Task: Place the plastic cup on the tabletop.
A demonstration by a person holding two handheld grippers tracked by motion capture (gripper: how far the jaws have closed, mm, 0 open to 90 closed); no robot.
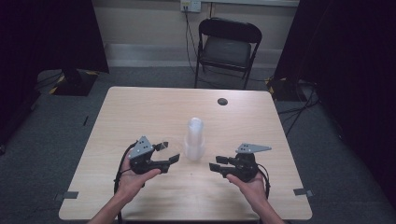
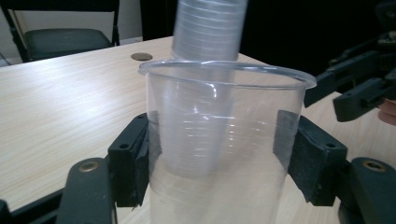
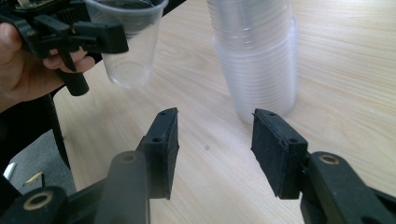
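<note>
Clear plastic: a single cup [image 2: 219,140] sits between the jaws of the left gripper [image 1: 164,152]; in the high view it is so see-through that it barely shows against the wood.
Cup grip: in the left gripper view both black pads [image 2: 135,158] lie against the cup's sides, so the gripper is closed around it; the cup's base is cut off by the bottom edge of that view.
Cup height: in the right gripper view the cup [image 3: 126,42] seems to hang just above the wood, though contact with the bench is hard to judge.
Stack: a tall stack of cups [image 1: 194,139] stands upright near the middle of the bench [image 1: 140,112], between the two grippers; its top is cut off in both gripper views.
Stack versus cup: the stack [image 2: 208,28] stands just behind the held cup, seen partly through its wall; whether the two touch cannot be told.
Right gripper: the right gripper [image 1: 215,165] rests low over the bench right of the stack, jaws spread apart with nothing between them, pointed toward the foot of the stack [image 3: 254,60].
Hands: the left hand [image 1: 133,179] and the right hand [image 1: 252,184] come in from the bottom edge, forearms cut off.
Small dark disc: a round dark spot [image 1: 222,101] lies near the far edge of the bench; what it is cannot be made out.
Background: a black folding chair [image 1: 226,46] stands beyond the bench; the sides of the room are dark.
</note>
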